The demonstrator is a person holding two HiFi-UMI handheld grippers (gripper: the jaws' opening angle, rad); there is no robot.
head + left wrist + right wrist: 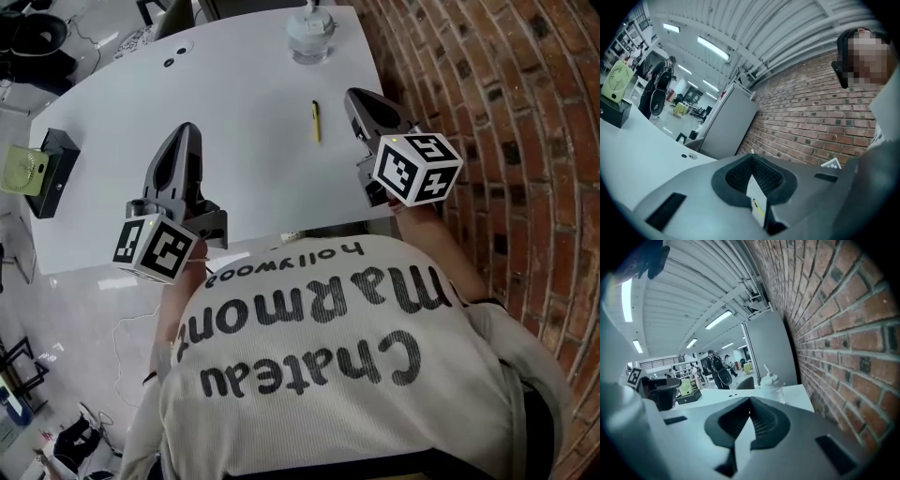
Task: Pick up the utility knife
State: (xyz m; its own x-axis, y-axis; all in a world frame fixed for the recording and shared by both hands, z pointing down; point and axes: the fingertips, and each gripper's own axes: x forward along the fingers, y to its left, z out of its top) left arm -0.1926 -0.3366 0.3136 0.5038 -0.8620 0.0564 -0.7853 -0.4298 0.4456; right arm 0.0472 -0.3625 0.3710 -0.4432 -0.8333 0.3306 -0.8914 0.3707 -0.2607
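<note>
**A:** Where's the utility knife (316,121)?

**B:** It lies flat on the white tabletop (234,103), upper centre of the head view. It's just left of the right gripper (353,94), and they're not touching. Nothing holds it.

**A:** And the fingers?

**B:** Both pairs are pressed together and pinch nothing. The left gripper (190,127) is well apart from the knife, left of centre.

**A:** So what could go wrong?

**B:** If the right fingers arrive without spreading, I'd expect them to nudge the knife and send it skidding across the smooth top. It's slim and low, so even spread fingers might scrape the surface. They might also catch only one edge and let it twist out.

**A:** Anything else?

**B:** A hard shove could send it toward the clear bottle (309,37) at the top edge. I can't tell whether the blade is out.
</note>
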